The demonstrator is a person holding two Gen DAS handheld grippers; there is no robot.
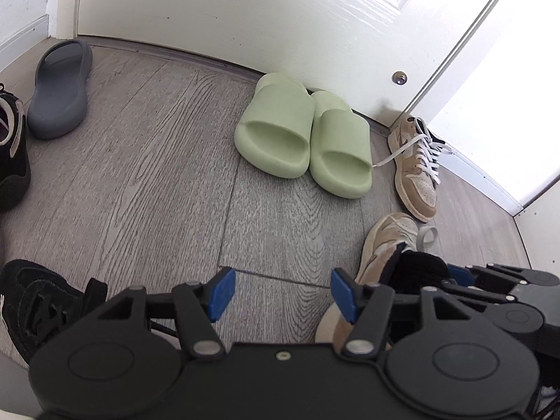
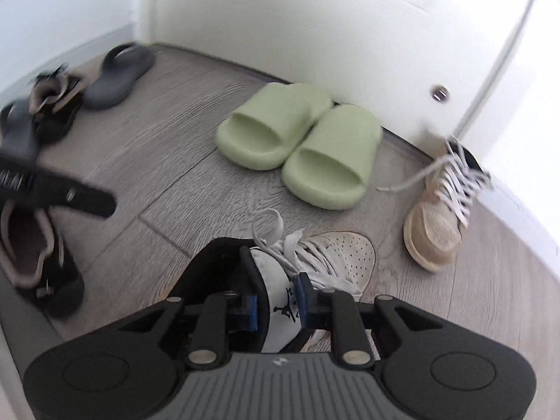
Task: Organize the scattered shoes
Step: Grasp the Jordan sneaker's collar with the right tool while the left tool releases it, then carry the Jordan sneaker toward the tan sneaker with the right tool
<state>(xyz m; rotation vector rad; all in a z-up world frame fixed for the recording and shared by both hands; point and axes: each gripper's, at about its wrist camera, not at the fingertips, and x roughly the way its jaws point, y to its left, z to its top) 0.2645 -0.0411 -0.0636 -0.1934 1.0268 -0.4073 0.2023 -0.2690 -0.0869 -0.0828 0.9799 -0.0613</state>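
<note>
My right gripper point(image 2: 276, 301) is shut on the white tongue of a tan sneaker point(image 2: 339, 252) that lies on the floor with its toe towards the door. The same sneaker point(image 1: 381, 245) shows in the left wrist view, just right of my left gripper point(image 1: 280, 294), which is open over bare floor with nothing between its blue pads. Its mate, a second tan sneaker point(image 1: 416, 168) point(image 2: 437, 217) with white laces, stands by the door's corner. A pair of green slides point(image 1: 304, 136) point(image 2: 297, 143) sits side by side against the door.
A grey slide point(image 1: 61, 91) point(image 2: 119, 77) lies at the far left near the wall. Black sneakers point(image 1: 35, 301) point(image 2: 38, 252) lie at the left, one more point(image 1: 10, 154) beside the grey slide. The white door point(image 1: 245, 17) closes the far side of the grey wood floor point(image 1: 157, 175).
</note>
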